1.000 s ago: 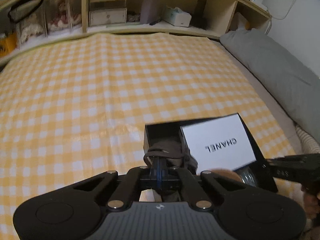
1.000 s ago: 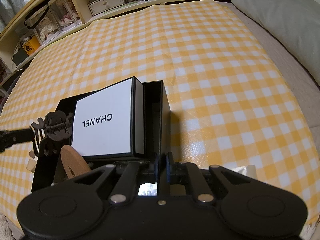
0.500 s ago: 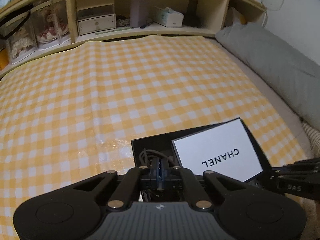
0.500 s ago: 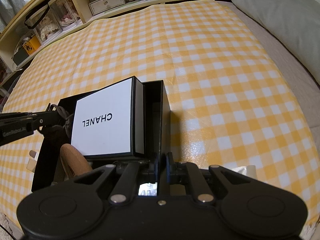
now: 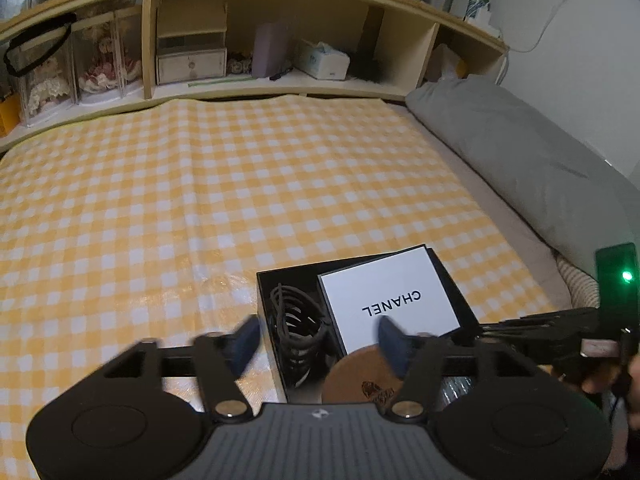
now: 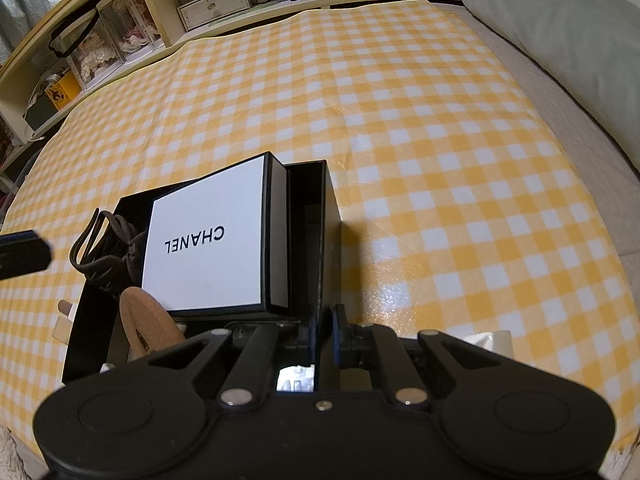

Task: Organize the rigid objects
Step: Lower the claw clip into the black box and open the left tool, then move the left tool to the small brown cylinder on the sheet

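Observation:
A black open storage box (image 5: pixel 269 292) (image 6: pixel 333 208) sits on the yellow checked cloth. Inside it lie a white box marked CHANEL (image 5: pixel 390 300) (image 6: pixel 208 244), a dark brown hair claw clip (image 5: pixel 294 320) (image 6: pixel 102 248) and a round cork coaster (image 5: pixel 360 374) (image 6: pixel 146 330) leaning on edge. My left gripper (image 5: pixel 318 340) is open and empty, raised above the clip. My right gripper (image 6: pixel 328 328) is shut on the black box's near right wall.
A headboard shelf (image 5: pixel 280 76) with drawers, doll cases and a tissue box runs along the back. A grey pillow (image 5: pixel 520 148) lies at the right. Small white items (image 6: pixel 66 314) rest left of the box, a white object (image 6: pixel 496 340) to its right.
My left gripper has opened and let go of the hair clip, which now lies in the black box, and has lifted back. The right gripper has kept its hold on the box wall.

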{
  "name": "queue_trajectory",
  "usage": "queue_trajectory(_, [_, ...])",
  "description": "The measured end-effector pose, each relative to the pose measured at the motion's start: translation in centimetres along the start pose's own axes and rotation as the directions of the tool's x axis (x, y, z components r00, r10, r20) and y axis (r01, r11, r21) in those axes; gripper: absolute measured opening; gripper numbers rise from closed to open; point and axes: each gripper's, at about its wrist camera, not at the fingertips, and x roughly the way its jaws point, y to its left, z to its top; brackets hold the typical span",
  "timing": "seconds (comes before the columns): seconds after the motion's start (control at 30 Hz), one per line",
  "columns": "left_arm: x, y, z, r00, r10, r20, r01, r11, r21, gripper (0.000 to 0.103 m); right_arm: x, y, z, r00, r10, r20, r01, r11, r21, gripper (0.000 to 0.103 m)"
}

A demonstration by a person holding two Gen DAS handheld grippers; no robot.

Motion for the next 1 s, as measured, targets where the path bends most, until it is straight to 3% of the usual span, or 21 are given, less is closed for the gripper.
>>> queue_trajectory(0.13, [-1.6,0.4,-0.6,1.0,0.01,0.03,-0.01,1.0,-0.011,0.095,0.0,0.0,0.0,1.0,-0.001,0.0,0.001,1.0,-0.001,0.008])
queue_trajectory(0.23, [-2.6,1.2,-1.2,0.998,0.041,0.047,-0.039,0.999,-0.033,0.101,0.0,0.1,0.0,1.0,-0.002,0.0,0.002,1.0,-0.002,0.008])
queue_trajectory(0.57, [-1.5,6.4,-4.2,0.982,0.189,-0.029,-0.191,0.973,-0.128,0.103,0.0,0.1,0.1,1.0,-0.002,0.001,0.002,1.0,-0.002,0.008])
queue_trajectory(0.77, [1.3,10.3,-5.5,0.965,0.245,-0.092,-0.259,0.94,-0.223,0.103,0.0,0.1,0.1,1.0,-0.007,0.003,0.007,1.0,-0.006,0.008])
queue_trajectory(0.87, [2.4,11.5,-5.5,0.967,0.238,-0.095,-0.254,0.937,-0.241,0.103,0.0,0.2,0.1,1.0,-0.009,0.002,0.009,1.0,-0.009,0.008])
queue_trajectory(1.0, [4.2,12.1,-5.4,0.979,0.159,-0.124,-0.187,0.949,-0.254,0.1,0.1,0.4,0.0,1.0,-0.015,0.0,0.015,1.0,-0.016,0.008])
